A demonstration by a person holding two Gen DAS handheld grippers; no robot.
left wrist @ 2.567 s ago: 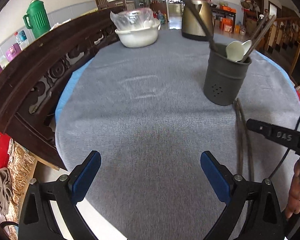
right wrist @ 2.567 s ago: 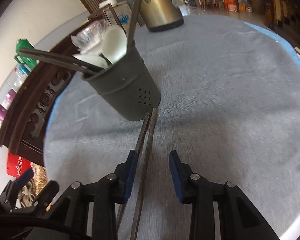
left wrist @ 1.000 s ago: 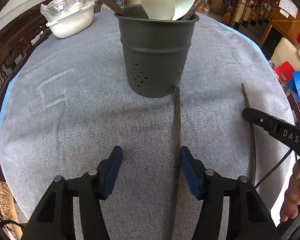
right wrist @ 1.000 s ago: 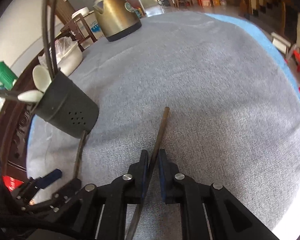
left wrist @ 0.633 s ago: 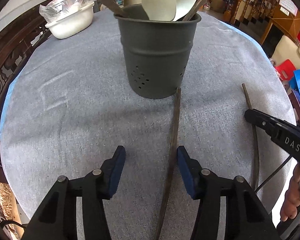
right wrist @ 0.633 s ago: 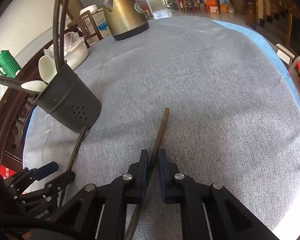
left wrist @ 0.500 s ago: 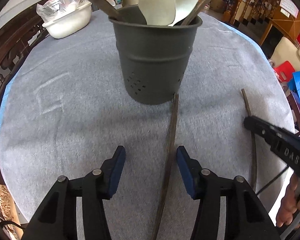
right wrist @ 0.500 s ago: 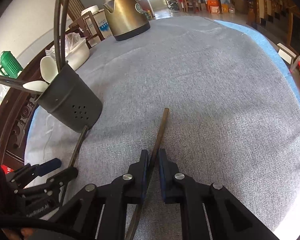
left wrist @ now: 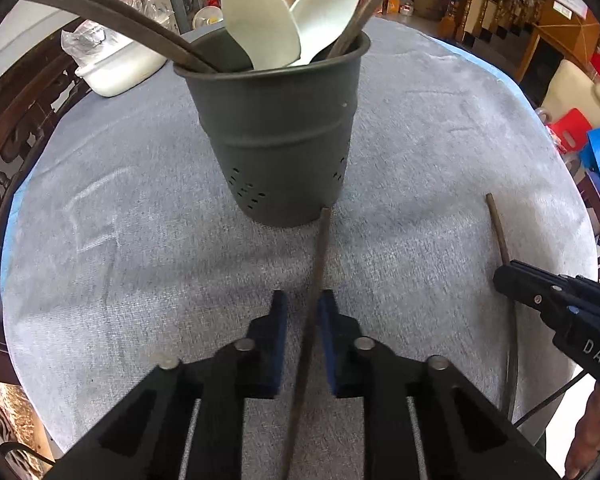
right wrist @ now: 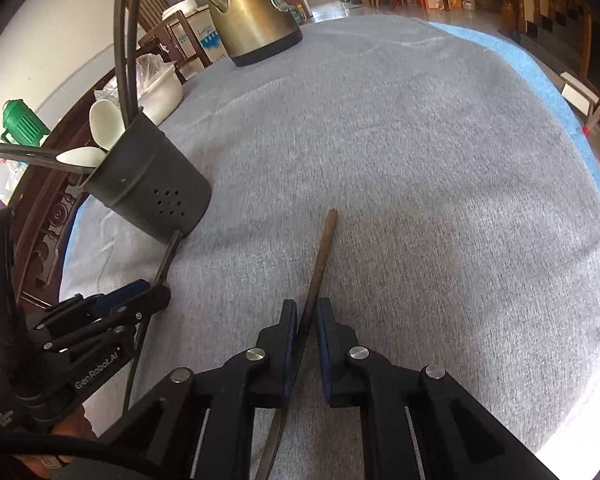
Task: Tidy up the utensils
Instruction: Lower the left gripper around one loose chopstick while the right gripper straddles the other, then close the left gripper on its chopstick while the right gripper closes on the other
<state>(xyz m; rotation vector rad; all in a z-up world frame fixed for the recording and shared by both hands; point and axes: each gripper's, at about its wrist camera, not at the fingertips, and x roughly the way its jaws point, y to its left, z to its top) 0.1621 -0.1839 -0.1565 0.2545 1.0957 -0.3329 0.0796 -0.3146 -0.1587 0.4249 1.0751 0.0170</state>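
Grey tablecloth (right wrist: 440, 184) is carrying both chopsticks. Left gripper (left wrist: 302, 312) is straddling, apparently pinching, one chopstick (left wrist: 320, 248) pointing at the holder (left wrist: 278, 132); right gripper (right wrist: 306, 316) is clamping the other chopstick (right wrist: 325, 240), aimed away.

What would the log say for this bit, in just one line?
left tongs: closing around chopstick, gap remains | right tongs: shut on second chopstick | utensil holder: upright, holding spoons | phase: picking up
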